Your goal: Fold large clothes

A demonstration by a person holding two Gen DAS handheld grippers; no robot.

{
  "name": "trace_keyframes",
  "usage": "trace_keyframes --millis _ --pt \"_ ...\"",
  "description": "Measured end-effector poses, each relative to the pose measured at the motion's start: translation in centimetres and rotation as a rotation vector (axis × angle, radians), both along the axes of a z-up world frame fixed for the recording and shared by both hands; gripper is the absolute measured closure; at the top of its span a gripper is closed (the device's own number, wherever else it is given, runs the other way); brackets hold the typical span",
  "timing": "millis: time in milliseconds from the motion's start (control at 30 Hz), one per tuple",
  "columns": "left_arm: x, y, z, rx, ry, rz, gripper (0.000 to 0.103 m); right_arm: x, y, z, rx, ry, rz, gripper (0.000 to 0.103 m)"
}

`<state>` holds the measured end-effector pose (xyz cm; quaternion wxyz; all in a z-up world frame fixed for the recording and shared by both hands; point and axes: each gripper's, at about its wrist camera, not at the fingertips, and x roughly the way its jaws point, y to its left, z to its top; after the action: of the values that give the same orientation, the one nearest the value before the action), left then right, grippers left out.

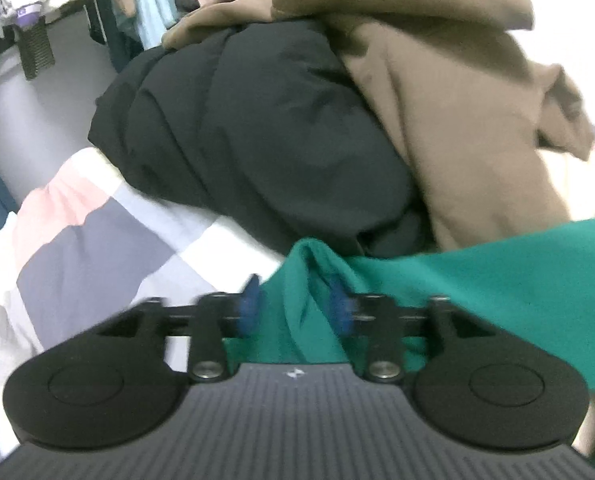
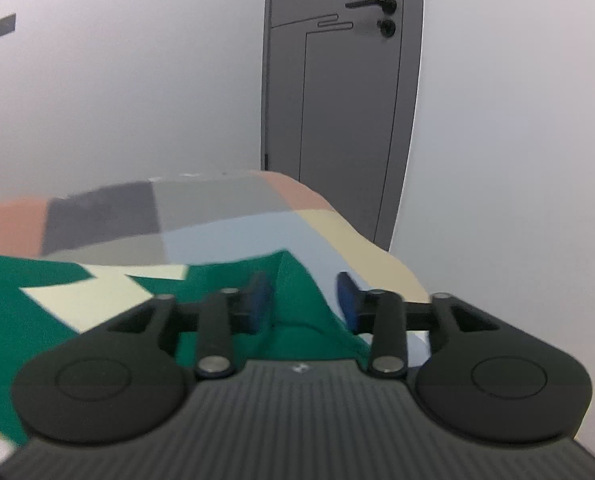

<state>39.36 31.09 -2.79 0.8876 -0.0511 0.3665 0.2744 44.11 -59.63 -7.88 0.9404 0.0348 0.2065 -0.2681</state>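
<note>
Releasing green garment point(image 1: 497, 280) onto bed point(image 1: 97, 248), both tongs apart.
Left tongs point(image 1: 295, 304) and right tongs point(image 2: 303, 300) straddling unclamped green folds; black and tan clothes behind, apparently unfolded.

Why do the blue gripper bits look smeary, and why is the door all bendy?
Left wrist view: the blue fingertips and the green garment are smeared by motion blur, and the brown clothes look soft too. Right wrist view: the fisheye lens bows the grey door, the checked bedcover is blurred, and the light is even, without glare.
</note>
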Motion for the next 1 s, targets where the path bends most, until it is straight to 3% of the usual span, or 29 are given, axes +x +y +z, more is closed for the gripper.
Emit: trace_keyframes --millis 67,200,300,500,700,833,933,1000 --pt "-1.8 -0.8 1.0 -0.019 -0.009 -0.037 0.046 -1.6 1.3 1.5 0.029 -0.007 0.039 0.045" --pt "-5.8 -2.5 2.2 -0.080 -0.011 -0.095 0.045 -5.8 4.3 4.4 0.084 -0.021 0.112 0.043" --pt "-9.9 -4.6 3.3 -0.182 -0.062 -0.135 0.045 -8.5 7.0 6.3 0.143 -0.040 0.181 0.040" --pt "-15.5 -9.2 4.4 -0.331 -0.099 -0.218 0.045 -16.0 12.3 7.8 0.213 0.014 0.327 0.039" --pt "-19.9 -14.0 3.5 -0.495 -0.075 -0.276 0.045 -22.1 15.7 5.3 0.314 0.107 0.428 0.026" --pt "-22.3 -16.5 1.4 -0.527 -0.023 -0.293 0.044 -24.2 16.5 2.7 0.399 0.222 0.450 0.025" --pt "-23.5 -16.9 -0.3 -0.566 0.016 -0.268 0.042 -24.9 16.4 0.0 0.425 0.296 0.432 0.025" --pt "-23.9 -15.7 -1.8 -0.645 0.036 -0.214 0.042 -25.0 16.0 -1.8 0.457 0.336 0.425 0.025"
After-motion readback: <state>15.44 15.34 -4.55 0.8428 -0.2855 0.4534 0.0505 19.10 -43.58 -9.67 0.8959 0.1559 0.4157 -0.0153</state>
